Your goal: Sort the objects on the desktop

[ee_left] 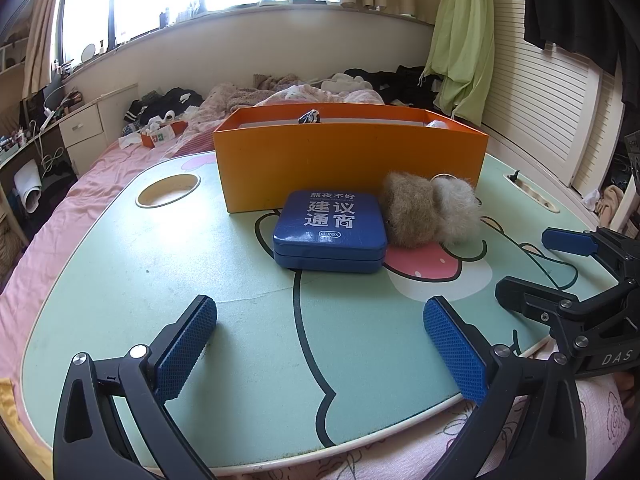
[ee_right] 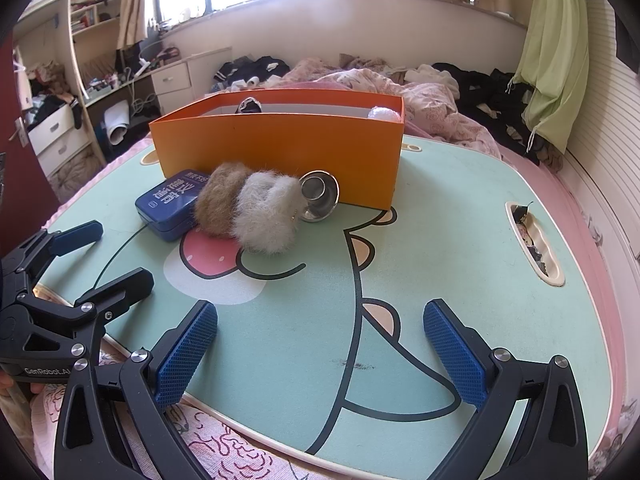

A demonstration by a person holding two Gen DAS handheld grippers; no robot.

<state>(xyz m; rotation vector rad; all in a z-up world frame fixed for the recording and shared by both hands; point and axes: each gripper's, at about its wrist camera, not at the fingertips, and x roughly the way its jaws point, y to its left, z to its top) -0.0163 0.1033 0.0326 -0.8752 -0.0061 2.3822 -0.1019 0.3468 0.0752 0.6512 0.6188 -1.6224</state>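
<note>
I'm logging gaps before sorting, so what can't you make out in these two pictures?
- Orange box contents: its front wall hides all but two tops in both views.
- Metal cup: in the left wrist view, the furry item hides all but a rim sliver.
- Blue tin: right wrist view, partly behind the furry item.

Left gripper (ee_left: pixel 320 352) is held low and level, jaws spread wide, nothing between the blue textured pads (ee_left: pixel 184 352). Right gripper (ee_right: pixel 320 354) is held the same way: jaws wide apart, pads (ee_right: pixel 456 354) bare. The two are positioned side by side, each seen at the edge of the other's wrist view, angled slightly inward. Neither is in contact with anything.
</note>
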